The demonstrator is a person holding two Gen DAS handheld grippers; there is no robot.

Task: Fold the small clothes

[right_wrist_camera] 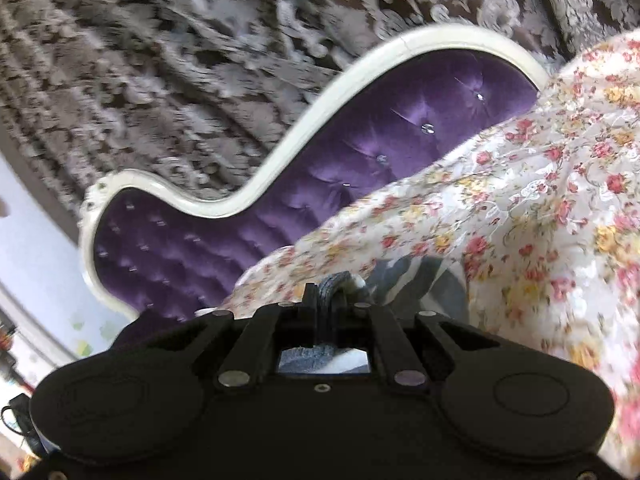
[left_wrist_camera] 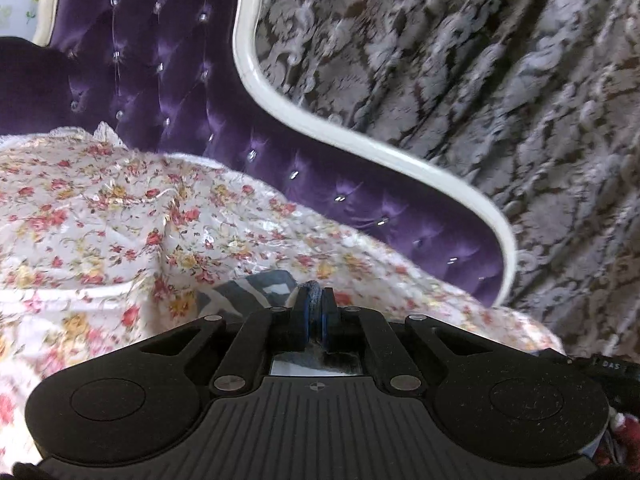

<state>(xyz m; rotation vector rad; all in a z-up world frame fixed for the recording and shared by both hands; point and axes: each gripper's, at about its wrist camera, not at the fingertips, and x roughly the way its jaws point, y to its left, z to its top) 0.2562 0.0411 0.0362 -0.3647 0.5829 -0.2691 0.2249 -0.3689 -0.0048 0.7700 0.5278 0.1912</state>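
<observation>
Purple headboard (left_wrist_camera: pixel 168 92) and floral bedspread (left_wrist_camera: pixel 100 216) fill your view. Your left gripper (left_wrist_camera: pixel 314 312) and right gripper (right_wrist_camera: pixel 330 300) are each clenched on an edge of the grey garment (left_wrist_camera: pixel 256 292), which hangs between them above the bed. You seem mid-fold; next, bring that edge over and lay it flat.

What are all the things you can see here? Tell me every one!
small garment: one, grey and white patterned, pinched at two spots over the bed, mostly hidden behind the grippers.
floral bedspread: one, white with red and yellow flowers, covering the bed.
headboard: one, purple tufted with shiny studs and a curvy white frame, behind the bed.
curtain: one, brown with grey leafy pattern, behind the headboard.
wall: pale, at the far left of the right wrist view.
left hand-held gripper: one, black, shut on the garment.
right hand-held gripper: one, black, shut on the garment.
</observation>
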